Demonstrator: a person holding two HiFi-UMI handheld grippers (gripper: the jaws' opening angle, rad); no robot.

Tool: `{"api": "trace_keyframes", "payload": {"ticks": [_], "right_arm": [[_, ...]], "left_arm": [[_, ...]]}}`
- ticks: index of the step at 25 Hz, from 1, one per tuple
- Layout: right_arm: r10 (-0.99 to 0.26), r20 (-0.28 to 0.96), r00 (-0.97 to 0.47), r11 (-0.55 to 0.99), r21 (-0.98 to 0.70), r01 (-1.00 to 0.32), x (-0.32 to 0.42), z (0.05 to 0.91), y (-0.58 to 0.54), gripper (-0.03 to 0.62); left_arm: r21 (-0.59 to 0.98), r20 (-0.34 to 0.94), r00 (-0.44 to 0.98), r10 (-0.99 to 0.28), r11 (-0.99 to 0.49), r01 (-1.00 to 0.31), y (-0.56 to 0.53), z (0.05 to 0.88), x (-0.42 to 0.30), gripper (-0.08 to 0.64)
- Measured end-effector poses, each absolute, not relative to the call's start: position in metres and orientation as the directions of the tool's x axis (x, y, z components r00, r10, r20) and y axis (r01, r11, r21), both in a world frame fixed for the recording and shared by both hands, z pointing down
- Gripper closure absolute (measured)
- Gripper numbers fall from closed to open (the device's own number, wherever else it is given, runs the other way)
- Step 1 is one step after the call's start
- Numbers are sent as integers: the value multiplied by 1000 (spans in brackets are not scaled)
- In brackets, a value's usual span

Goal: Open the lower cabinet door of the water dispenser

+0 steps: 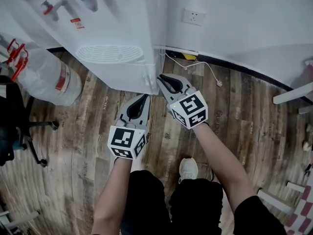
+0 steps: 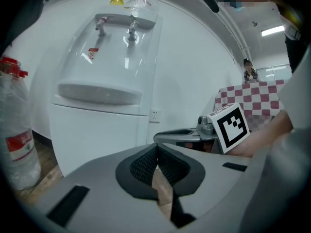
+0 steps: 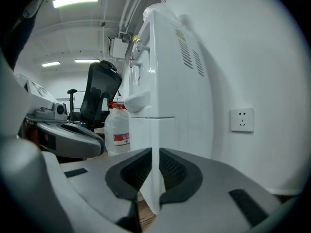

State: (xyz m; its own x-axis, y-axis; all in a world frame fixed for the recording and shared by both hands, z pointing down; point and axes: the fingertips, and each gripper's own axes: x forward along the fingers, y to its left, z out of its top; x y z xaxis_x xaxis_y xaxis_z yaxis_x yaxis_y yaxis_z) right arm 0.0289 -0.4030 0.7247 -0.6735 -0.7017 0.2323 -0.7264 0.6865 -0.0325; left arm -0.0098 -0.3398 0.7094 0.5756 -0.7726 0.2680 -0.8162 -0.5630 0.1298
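The white water dispenser (image 1: pixel 122 28) stands against the wall, with red and blue taps above a round drip tray (image 1: pixel 110 53). Its lower cabinet door (image 2: pixel 97 140) is closed, a plain white panel under the tray. My right gripper (image 1: pixel 160 77) is shut and empty, its tips right at the dispenser's front right corner (image 3: pixel 151 130), low down. My left gripper (image 1: pixel 145 97) hangs a little behind and to the left of it, also shut with nothing between its jaws, and points at the door from a short way off. The right gripper (image 2: pixel 194 132) shows in the left gripper view.
A large water bottle (image 1: pixel 49 80) lies on the wooden floor left of the dispenser, with a black office chair (image 1: pixel 12 121) beyond it. A wall socket (image 1: pixel 193 16) and a white cable (image 1: pixel 205 67) are to the right. The person's shoe (image 1: pixel 188 169) is below the grippers.
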Motion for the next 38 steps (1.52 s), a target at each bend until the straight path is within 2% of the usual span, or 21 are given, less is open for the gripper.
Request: {"api": "trace_keyframes", "payload": {"ticks": [2, 9, 13, 22, 30, 33, 38], "right_arm": [[-707, 231, -669, 682, -28, -731, 27, 726, -408, 501], [-699, 204, -685, 697, -17, -717, 17, 725, -421, 370], [-706, 193, -681, 695, 4, -719, 11, 724, -429, 319], [-721, 165, -673, 686, 33, -726, 3, 721, -437, 310], [-697, 150, -701, 707, -22, -707, 7, 717, -437, 311], [-719, 155, -677, 683, -21, -730, 11, 717, -440, 379], [-736, 156, -659, 668, 6, -744, 9, 718, -435, 383]], "left_arm": [[130, 269, 571, -776, -558, -820, -341, 710, -10, 546], [122, 266, 562, -783, -551, -825, -338, 709, -17, 546], [120, 275, 561, -781, -551, -826, -334, 711, -22, 546], [112, 274, 535, -799, -526, -843, -331, 708, -37, 546], [123, 288, 516, -807, -503, -856, -325, 718, -48, 546], [125, 288, 519, -805, -506, -853, -322, 720, -47, 546], [130, 287, 522, -803, -507, -852, -319, 722, -47, 546]]}}
